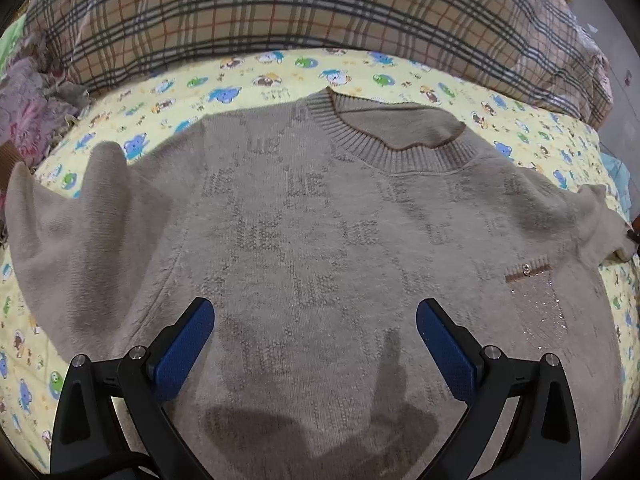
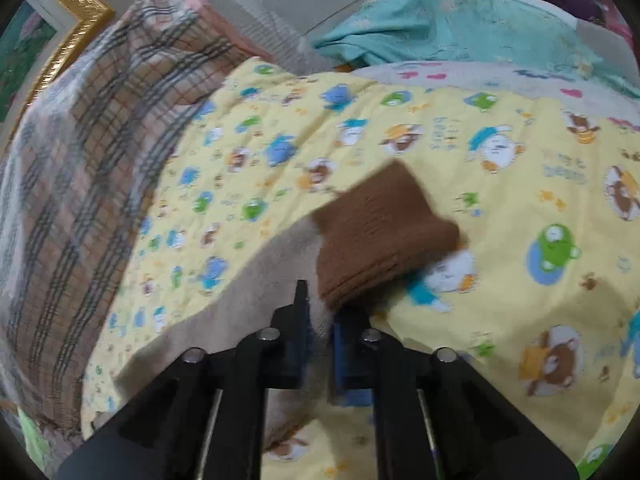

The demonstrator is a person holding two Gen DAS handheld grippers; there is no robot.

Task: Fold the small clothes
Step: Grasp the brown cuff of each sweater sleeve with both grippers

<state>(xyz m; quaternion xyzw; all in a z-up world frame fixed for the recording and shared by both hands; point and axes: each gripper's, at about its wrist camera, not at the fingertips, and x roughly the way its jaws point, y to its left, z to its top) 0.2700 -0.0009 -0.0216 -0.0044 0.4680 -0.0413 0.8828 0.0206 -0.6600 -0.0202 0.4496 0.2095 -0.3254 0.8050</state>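
A small beige knit sweater (image 1: 320,220) lies face up and spread on a yellow cartoon-print quilt (image 1: 260,76), collar away from me. My left gripper (image 1: 315,320) is open and empty, hovering over the sweater's lower middle. My right gripper (image 2: 320,312) is shut on the sweater's sleeve (image 2: 256,292) just behind its brown ribbed cuff (image 2: 380,236), which sticks out past the fingertips above the quilt (image 2: 500,280). That sleeve's end shows at the right edge of the left wrist view (image 1: 604,224). The other sleeve (image 1: 76,232) lies loosely bunched at the left.
A plaid blanket (image 1: 300,8) is heaped behind the quilt and shows at the left in the right wrist view (image 2: 92,168). A teal cloth (image 2: 460,24) lies at the far right. A gold picture frame (image 2: 76,20) stands behind.
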